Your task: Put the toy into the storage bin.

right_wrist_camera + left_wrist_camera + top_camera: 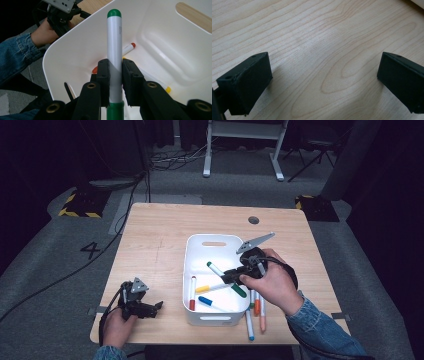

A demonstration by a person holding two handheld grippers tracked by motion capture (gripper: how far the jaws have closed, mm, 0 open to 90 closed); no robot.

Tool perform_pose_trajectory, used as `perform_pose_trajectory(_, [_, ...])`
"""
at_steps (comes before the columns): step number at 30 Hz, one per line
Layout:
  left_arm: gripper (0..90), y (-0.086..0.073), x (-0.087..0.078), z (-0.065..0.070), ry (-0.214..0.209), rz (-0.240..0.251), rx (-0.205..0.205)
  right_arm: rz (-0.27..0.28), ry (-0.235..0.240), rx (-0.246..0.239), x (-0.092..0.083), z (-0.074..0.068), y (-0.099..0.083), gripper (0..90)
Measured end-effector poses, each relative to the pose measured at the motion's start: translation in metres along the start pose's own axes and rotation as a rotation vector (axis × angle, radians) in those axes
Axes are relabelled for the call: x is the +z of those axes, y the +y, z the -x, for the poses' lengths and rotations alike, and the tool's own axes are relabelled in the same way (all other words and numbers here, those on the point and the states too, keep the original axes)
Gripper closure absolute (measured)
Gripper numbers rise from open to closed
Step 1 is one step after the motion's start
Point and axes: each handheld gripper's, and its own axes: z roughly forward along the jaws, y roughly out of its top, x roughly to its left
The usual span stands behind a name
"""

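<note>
A white marker with green caps (114, 50) stands between the pads of my right gripper (115, 75), which is shut on its lower half. From the high view the green marker (216, 269) is held slanted over the white bin (200, 242), with the right gripper (233, 276) above the bin's right side. Inside the bin lie a red-capped marker (192, 292), a yellow one (210, 287) and a blue one (207, 302). My left gripper (156, 308) rests at the table's front left corner. Its jaws (324, 80) are open over bare wood.
Several markers, among them a blue (249, 325), an orange (256, 306) and a peach one (263, 319), lie on the wooden table (155, 250) beside the bin's right front corner. A round cable hole (253, 220) sits near the far edge.
</note>
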Motion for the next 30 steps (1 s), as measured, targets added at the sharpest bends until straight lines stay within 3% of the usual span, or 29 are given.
perform_pose_trajectory(8, [0.0, 0.000, 0.000, 0.000, -0.007, 0.000, -0.003, -0.058, 0.008, -0.019, 0.008, -0.001, -0.008, 77.0])
perform_pose_trajectory(22, [0.0, 0.000, 0.000, 0.000, -0.003, 0.000, -0.001, -0.094, 0.031, -0.055, 0.022, -0.005, -0.015, 77.0])
perform_pose_trajectory(30, [0.0, 0.000, 0.000, 0.000, -0.006, 0.000, -0.003, -0.130, 0.022, -0.078, 0.034, -0.007, -0.019, 77.0])
